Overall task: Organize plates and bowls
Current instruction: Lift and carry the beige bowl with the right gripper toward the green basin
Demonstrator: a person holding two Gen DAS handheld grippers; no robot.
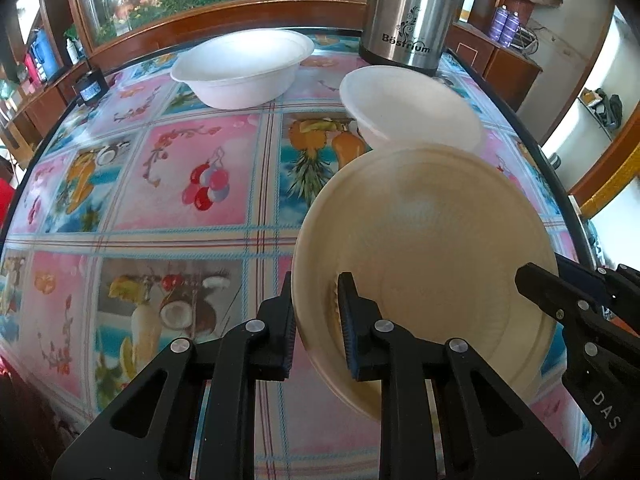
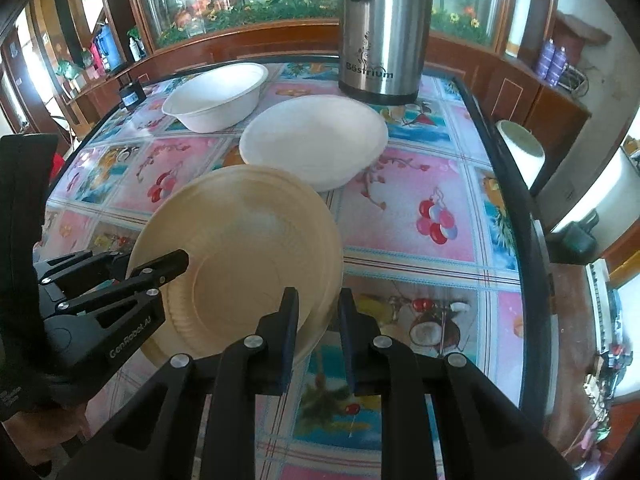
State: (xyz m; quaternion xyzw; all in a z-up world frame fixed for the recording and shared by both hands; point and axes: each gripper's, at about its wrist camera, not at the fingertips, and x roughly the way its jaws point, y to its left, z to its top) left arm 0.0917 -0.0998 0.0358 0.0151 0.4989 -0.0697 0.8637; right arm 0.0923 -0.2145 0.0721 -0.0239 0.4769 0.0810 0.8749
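Note:
A beige plate (image 1: 432, 248) (image 2: 248, 248) hangs tilted over the table's near side, held from both sides. My left gripper (image 1: 317, 280) is shut on its left rim, one pad above and one below. My right gripper (image 2: 318, 292) is shut on its right rim. Each wrist view shows the other gripper at the plate's far side: the right gripper (image 1: 560, 280) and the left gripper (image 2: 152, 258). Just beyond the beige plate, a shallow white bowl (image 1: 412, 108) (image 2: 316, 140) rests on the table. A deeper white bowl (image 1: 244, 68) (image 2: 216, 96) stands at the back.
A tall steel thermos (image 1: 408, 12) (image 2: 380, 28) stands at the back of the table (image 1: 180, 184), close behind the shallow bowl. A small dark jar (image 1: 92, 88) sits at the far left corner. The table's right edge (image 2: 516, 200) runs close by; a white cylinder (image 2: 520, 148) stands beyond it.

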